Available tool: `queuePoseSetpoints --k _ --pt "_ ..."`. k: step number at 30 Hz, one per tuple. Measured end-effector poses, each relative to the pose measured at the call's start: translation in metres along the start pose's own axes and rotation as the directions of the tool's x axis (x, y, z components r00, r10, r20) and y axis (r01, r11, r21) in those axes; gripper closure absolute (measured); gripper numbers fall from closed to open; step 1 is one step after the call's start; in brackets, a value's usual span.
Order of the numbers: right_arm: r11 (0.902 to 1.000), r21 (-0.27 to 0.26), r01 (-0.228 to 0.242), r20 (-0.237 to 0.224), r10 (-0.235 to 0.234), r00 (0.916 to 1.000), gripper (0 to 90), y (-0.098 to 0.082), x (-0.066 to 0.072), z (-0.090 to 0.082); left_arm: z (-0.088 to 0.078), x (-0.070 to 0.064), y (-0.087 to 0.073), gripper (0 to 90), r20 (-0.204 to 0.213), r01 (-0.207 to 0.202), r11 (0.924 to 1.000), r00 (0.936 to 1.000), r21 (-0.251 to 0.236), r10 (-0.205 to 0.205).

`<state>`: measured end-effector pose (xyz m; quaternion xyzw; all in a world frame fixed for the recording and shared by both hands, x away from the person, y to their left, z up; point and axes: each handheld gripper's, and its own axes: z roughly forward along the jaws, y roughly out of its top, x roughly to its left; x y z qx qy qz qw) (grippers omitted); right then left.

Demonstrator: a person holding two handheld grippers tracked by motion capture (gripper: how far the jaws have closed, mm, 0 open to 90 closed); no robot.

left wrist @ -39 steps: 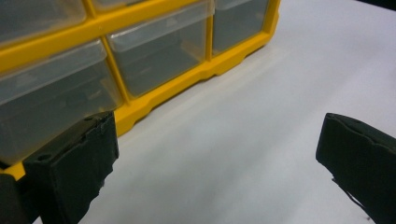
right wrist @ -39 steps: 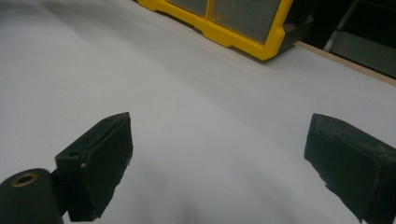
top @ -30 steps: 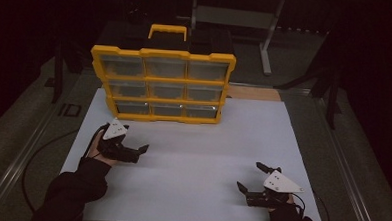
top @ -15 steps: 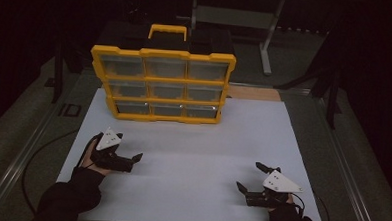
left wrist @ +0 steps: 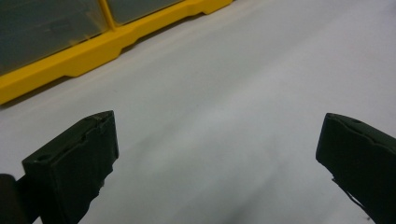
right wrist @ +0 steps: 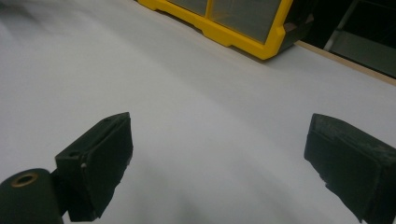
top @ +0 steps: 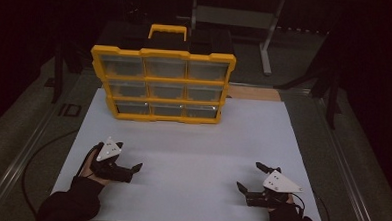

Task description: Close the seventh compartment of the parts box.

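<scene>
Darkness surrounds the workspace: beyond the table's far edge a grey metal stand [top: 267, 28] with angled legs shows dimly, and black floor lies to either side. Over the table lies a smooth, matte white sheet [top: 192, 145], flat and unmarked, with a strip of bare wood [top: 255, 93] showing at its far right corner.

At the sheet's 12 o'clock edge stands a yellow plastic drawer organizer [top: 162, 84], boxy and upright, with a yellow carry handle on top of a black lid. Its front holds nine translucent grey drawers in three rows of three, set in thick yellow framing with a stepped foot along the base.

At about 7 o'clock on the sheet the left gripper [top: 131, 168] rests low over the surface in a gloved hand, its grey three-cornered plate on top and its blocky black jaws wide apart with nothing between them. At about 5 o'clock the right gripper [top: 248, 178] sits likewise, jaws spread and empty. Both are well apart from the organizer. In each gripper view the rectangular jaw pads look rubbery and slightly scuffed, with the organizer's yellow base beyond them.
</scene>
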<state>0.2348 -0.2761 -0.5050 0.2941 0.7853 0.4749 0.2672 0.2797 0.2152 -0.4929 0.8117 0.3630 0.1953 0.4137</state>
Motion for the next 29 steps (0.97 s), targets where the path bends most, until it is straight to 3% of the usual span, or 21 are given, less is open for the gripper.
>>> queuePoseSetpoints --k 10,16,29 --pt "1.0000 0.000 0.000 0.002 0.000 1.0000 8.3 0.000 0.000 0.000 -0.002 -0.006 -0.008 0.0 0.019 -0.021 0.9998 0.9996 -0.001 0.021" --pt "1.0000 0.006 0.001 0.002 -0.001 1.0000 8.2 -0.001 0.000 0.000 -0.002 -0.008 -0.012 0.0 0.040 -0.063 0.9979 0.9972 -0.015 0.063" --pt "1.0000 0.009 -0.002 -0.001 0.002 1.0000 8.3 -0.002 -0.001 0.002 0.003 -0.006 -0.017 0.0 0.036 -0.062 0.9981 0.9975 0.005 0.062"
